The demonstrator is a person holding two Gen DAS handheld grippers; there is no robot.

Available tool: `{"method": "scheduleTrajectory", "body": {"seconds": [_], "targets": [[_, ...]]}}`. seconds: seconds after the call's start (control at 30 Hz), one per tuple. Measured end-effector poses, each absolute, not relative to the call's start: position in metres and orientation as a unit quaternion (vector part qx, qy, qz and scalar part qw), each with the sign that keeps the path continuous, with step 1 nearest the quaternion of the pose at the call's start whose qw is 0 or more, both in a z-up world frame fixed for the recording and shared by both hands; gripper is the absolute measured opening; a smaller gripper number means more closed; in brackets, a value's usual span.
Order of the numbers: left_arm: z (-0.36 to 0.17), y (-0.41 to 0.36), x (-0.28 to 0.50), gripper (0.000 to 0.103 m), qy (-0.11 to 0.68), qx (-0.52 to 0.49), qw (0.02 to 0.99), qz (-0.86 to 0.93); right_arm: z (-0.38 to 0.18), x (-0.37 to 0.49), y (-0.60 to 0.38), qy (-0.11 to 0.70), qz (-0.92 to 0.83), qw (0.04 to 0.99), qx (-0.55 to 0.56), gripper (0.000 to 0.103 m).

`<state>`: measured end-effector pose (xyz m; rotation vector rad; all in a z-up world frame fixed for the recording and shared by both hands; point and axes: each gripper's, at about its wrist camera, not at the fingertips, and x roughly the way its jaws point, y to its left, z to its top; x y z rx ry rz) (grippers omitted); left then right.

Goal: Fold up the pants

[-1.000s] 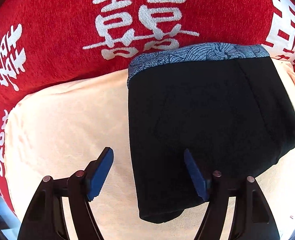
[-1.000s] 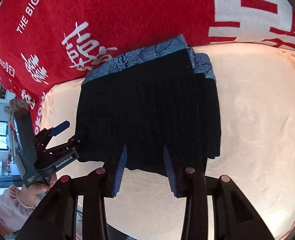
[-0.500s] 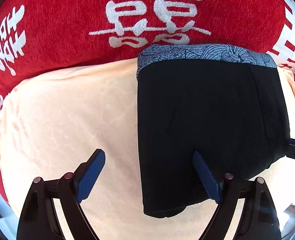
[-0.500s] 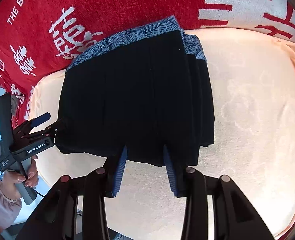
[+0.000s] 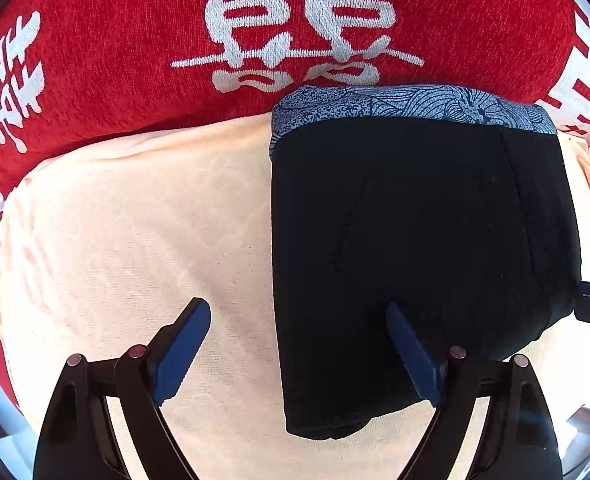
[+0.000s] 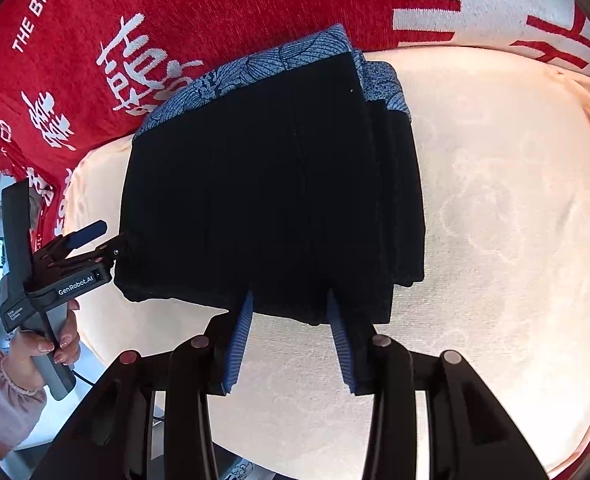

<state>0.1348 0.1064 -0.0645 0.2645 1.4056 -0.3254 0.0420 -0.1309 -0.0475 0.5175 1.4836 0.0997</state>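
The folded black pants with a blue patterned waistband (image 5: 415, 240) lie on a pale peach cushion cover (image 5: 135, 240), with the waistband end near a red knitted blanket with white characters (image 5: 135, 40). The left hand-held gripper (image 5: 299, 352) points down over the near left edge of the pants; its jaws stand wide apart, one blue pad over the peach cover and the other over the black cloth, and they hold nothing. The right hand-held gripper (image 6: 289, 340) is at the near hem of the pants; its jaws are opening slightly, and the hem lies at its tips, but I cannot tell if the pads press it. In the right wrist view a hand (image 6: 51, 344) holds the left tool's grey handle.
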Motion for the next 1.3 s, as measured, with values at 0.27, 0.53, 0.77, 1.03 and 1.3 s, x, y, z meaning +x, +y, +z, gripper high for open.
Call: {"method": "scheduleTrajectory", "body": {"seconds": [0.27, 0.53, 0.77, 1.03, 1.3], "targets": [[-0.074, 0.106, 0.146, 0.090, 0.651, 0.114, 0.734, -0.155, -0.046, 0.042, -0.135, 0.667, 0.059, 0.703, 0.239, 0.055], [-0.067, 0.118, 0.165, 0.090, 0.653, 0.080, 0.737, -0.153, -0.046, 0.043, -0.160, 0.668, 0.038, 0.703, 0.242, 0.059], [-0.081, 0.131, 0.196, 0.090, 0.671, 0.031, 0.719, -0.177, -0.053, 0.048, -0.198, 0.645, 0.036, 0.703, 0.297, 0.071], [-0.107, 0.148, 0.224, 0.090, 0.700, -0.023, 0.664, -0.263, -0.086, 0.058, -0.229, 0.617, 0.101, 0.689, 0.366, 0.071], [-0.128, 0.137, 0.228, 0.096, 0.696, -0.054, 0.647, -0.307, -0.127, 0.071, -0.240, 0.596, 0.180, 0.648, 0.439, 0.078]]}}
